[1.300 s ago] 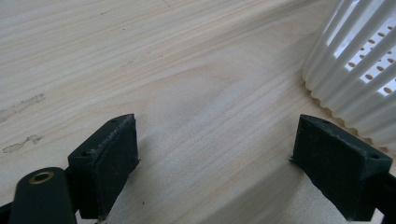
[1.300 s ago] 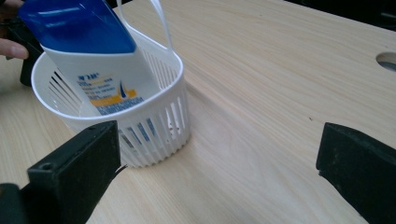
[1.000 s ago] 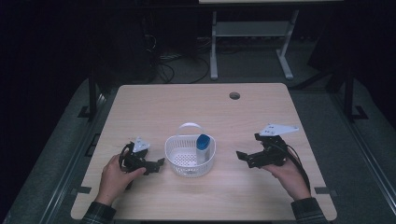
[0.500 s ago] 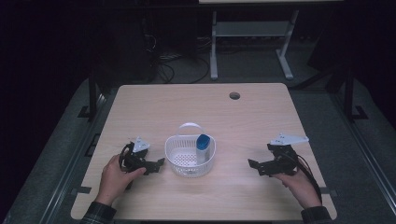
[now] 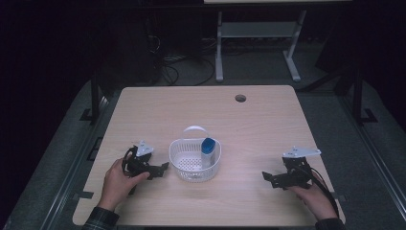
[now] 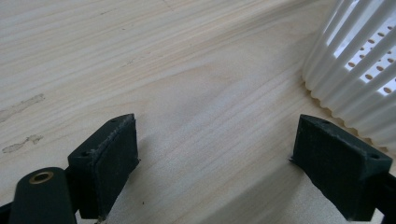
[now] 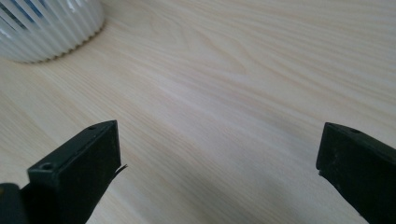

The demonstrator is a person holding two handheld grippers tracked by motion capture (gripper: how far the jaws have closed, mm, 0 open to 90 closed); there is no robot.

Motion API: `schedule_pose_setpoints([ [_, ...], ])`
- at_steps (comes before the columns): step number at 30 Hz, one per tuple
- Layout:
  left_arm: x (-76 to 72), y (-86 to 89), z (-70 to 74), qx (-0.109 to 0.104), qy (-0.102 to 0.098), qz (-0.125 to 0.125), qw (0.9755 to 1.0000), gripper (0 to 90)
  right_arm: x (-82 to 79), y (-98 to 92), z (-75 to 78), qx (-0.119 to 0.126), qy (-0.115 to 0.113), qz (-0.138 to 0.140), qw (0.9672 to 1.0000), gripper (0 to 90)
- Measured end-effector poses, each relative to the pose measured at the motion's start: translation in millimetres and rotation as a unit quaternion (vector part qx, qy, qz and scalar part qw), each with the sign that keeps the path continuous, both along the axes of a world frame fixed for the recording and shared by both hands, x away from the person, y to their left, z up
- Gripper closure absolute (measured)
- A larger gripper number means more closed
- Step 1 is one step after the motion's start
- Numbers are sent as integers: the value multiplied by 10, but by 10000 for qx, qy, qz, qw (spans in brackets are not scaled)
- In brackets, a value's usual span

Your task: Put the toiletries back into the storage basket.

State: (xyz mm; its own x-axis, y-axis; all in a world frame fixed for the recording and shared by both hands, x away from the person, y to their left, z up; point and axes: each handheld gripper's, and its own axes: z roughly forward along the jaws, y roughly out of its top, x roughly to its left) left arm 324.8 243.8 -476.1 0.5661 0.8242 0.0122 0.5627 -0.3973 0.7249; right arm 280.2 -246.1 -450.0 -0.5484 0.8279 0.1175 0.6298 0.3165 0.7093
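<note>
Round hole [image 5: 240, 98] near far table [image 5: 268, 134] edge; metal stand [image 5: 256, 43] beyond.

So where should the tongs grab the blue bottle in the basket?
Probably by its blue cap, coming straight down from above. The bottle stands upright against the right wall of the white basket, so only its top pokes clear; the sides look walled in.

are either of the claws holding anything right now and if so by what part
Nothing is held. The left claw and the right claw both stand open over bare table, beside the basket.
</note>
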Motion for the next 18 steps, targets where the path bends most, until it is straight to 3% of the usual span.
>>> schedule_pose_setpoints([
  [10,0,-1,-1,-8,0,-5,10000,132,65,-143,-257,-271,212,-173,9993,0],
  [18,-1,-1,0,-2,1,-11,10000,132,44,-207,-332,-456,-141,-292,9984,0],
])
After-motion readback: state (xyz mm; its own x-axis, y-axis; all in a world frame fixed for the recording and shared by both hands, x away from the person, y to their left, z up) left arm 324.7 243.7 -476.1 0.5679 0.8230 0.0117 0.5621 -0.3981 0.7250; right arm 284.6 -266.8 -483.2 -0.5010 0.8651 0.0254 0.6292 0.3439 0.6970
